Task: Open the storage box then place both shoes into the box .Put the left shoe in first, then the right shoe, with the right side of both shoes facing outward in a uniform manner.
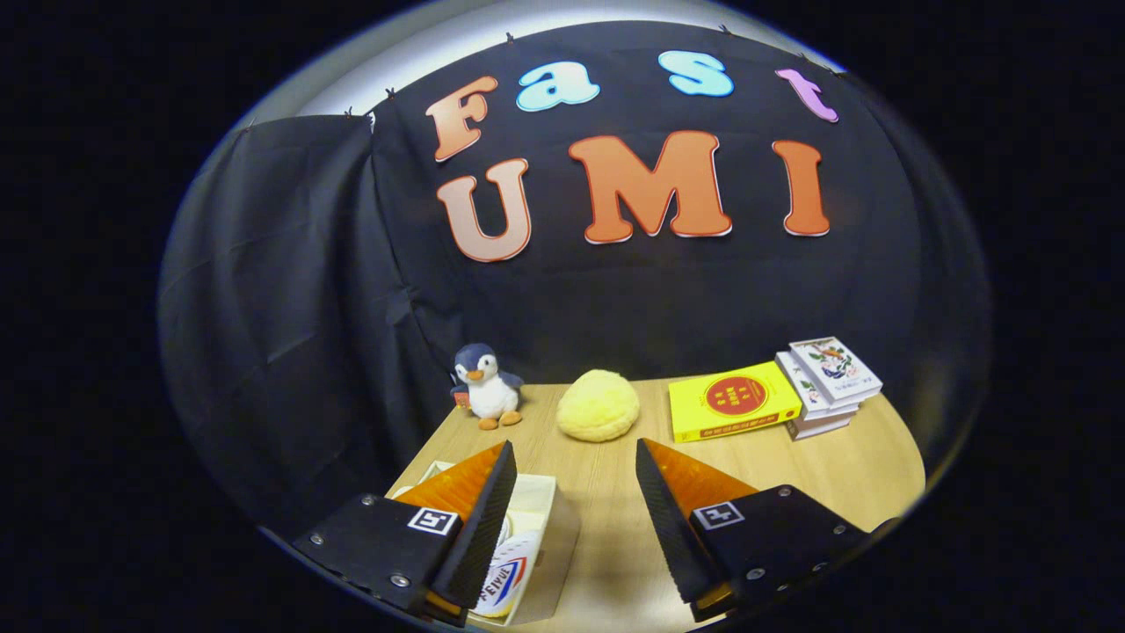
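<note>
My gripper [575,445] is open above the wooden table [615,527], with nothing between its fingers. Under and beside the left finger [479,510] lies a pale storage box [547,492], and its rim shows on both sides of that finger. Inside the box I see part of a white shoe [508,576] with a red and blue mark. The finger hides most of the shoe and the box. I cannot tell whether a second shoe is in there or where the lid is.
At the back of the table stand a penguin plush [486,385], a round yellow plush [598,404], a yellow book [734,400] and a small stack of books [826,382]. Black cloth walls the booth behind and to the left.
</note>
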`<state>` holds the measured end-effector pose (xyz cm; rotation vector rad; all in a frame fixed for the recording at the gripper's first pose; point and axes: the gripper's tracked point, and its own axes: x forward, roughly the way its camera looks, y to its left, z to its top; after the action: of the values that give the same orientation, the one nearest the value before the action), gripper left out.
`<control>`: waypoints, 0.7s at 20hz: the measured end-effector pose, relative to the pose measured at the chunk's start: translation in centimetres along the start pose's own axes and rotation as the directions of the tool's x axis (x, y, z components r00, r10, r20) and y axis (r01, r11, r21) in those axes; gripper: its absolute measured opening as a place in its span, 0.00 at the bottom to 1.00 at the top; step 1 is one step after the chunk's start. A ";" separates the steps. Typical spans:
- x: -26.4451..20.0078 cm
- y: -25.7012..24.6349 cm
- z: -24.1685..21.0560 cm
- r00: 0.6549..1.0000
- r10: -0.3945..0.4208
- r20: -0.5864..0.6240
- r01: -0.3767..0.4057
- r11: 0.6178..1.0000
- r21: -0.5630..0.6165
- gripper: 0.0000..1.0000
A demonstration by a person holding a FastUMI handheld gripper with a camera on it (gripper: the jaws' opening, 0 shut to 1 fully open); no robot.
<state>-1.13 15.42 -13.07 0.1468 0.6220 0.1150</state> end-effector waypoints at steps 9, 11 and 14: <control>-3.6 -6.3 9.6 0.962 -0.030 0.272 0.059 0.994 -0.097 0.84; -4.7 -7.0 11.2 0.950 -0.027 0.312 0.057 0.995 -0.086 0.84; -5.9 -7.3 12.9 0.936 -0.017 0.351 0.049 0.995 -0.082 0.84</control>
<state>2.17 6.03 -0.56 0.0666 0.2615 0.0808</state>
